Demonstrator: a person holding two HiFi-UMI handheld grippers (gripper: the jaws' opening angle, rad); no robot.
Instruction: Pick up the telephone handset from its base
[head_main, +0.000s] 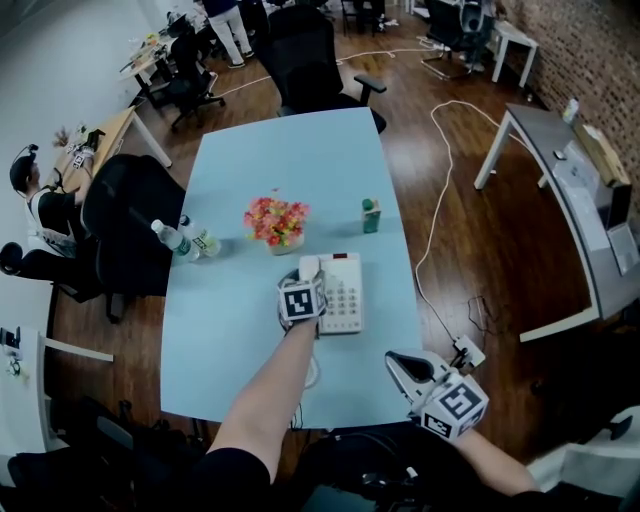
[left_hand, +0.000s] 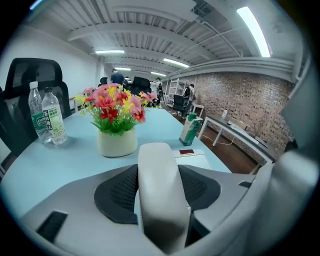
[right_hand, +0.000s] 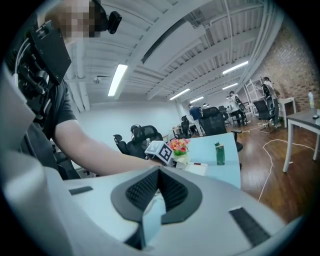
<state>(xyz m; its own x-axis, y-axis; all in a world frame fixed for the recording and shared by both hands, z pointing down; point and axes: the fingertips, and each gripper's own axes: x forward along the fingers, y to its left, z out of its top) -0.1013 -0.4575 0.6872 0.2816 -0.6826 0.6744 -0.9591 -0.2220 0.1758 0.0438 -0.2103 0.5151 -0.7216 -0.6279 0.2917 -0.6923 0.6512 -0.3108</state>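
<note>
Left claw (left_hand: 160, 187): jaws wide, handset (left_hand: 157, 160) between them, unclamped; telephone base (head_main: 343, 300) beneath. Next I squeeze, then lift.

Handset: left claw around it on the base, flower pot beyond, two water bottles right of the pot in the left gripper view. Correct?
No: the left gripper view shows the two water bottles left of the flower pot, not right. The rest holds: left claw around the handset on the base, pot beyond.
</note>
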